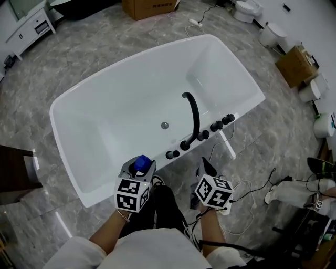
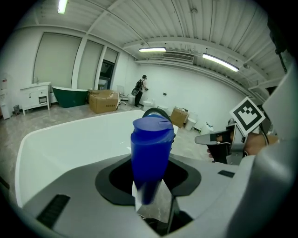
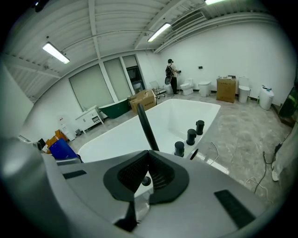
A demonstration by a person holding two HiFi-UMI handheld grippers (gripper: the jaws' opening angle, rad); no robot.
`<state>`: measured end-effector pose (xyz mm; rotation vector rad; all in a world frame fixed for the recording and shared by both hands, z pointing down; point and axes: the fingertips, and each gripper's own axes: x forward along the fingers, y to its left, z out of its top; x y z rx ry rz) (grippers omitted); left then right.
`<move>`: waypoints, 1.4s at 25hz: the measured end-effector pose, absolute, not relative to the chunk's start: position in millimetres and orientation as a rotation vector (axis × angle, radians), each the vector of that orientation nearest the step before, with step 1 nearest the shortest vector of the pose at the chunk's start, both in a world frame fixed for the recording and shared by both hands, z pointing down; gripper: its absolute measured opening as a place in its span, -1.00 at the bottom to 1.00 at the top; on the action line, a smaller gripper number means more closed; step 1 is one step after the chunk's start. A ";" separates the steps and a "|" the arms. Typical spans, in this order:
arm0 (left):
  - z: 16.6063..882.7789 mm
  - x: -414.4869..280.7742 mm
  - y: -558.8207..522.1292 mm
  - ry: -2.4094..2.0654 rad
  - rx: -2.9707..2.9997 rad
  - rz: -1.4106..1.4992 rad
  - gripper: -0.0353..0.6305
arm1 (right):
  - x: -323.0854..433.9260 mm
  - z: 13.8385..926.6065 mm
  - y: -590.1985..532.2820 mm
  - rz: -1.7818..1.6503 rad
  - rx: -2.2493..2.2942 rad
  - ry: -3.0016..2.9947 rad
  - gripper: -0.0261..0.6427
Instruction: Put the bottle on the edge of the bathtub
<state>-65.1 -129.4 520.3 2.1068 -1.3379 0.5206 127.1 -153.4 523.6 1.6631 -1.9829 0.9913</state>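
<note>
A blue bottle (image 1: 142,164) with a flip cap stands upright between the jaws of my left gripper (image 1: 138,169), which is shut on it. In the left gripper view the bottle (image 2: 150,153) fills the middle, just short of the white bathtub's near rim (image 2: 70,132). My right gripper (image 1: 206,165) hovers beside it to the right, near the same rim (image 1: 157,169), shut with nothing in it. Its pads (image 3: 160,169) meet at the tips in the right gripper view, where the bottle (image 3: 63,149) shows at the left. A black curved faucet (image 1: 193,113) and several black knobs (image 1: 202,135) sit on the rim.
Cardboard boxes (image 1: 149,8) (image 1: 295,64) and toilets (image 1: 247,9) stand beyond the tub. White cables (image 1: 247,189) trail on the grey floor at the right. A white cabinet (image 1: 26,29) is far left and dark furniture (image 1: 13,173) near left. A person (image 3: 171,72) stands far off.
</note>
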 end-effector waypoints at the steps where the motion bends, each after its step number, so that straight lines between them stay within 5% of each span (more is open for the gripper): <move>1: 521.6 -63.5 -129.8 -1.333 2.110 0.524 -0.40 | 128.5 526.2 -152.8 0.998 1.667 -1.977 -0.84; 35: 607.2 -36.6 -137.7 -1.258 2.190 0.653 -0.40 | 145.7 639.3 -132.3 1.150 1.657 -1.834 -0.84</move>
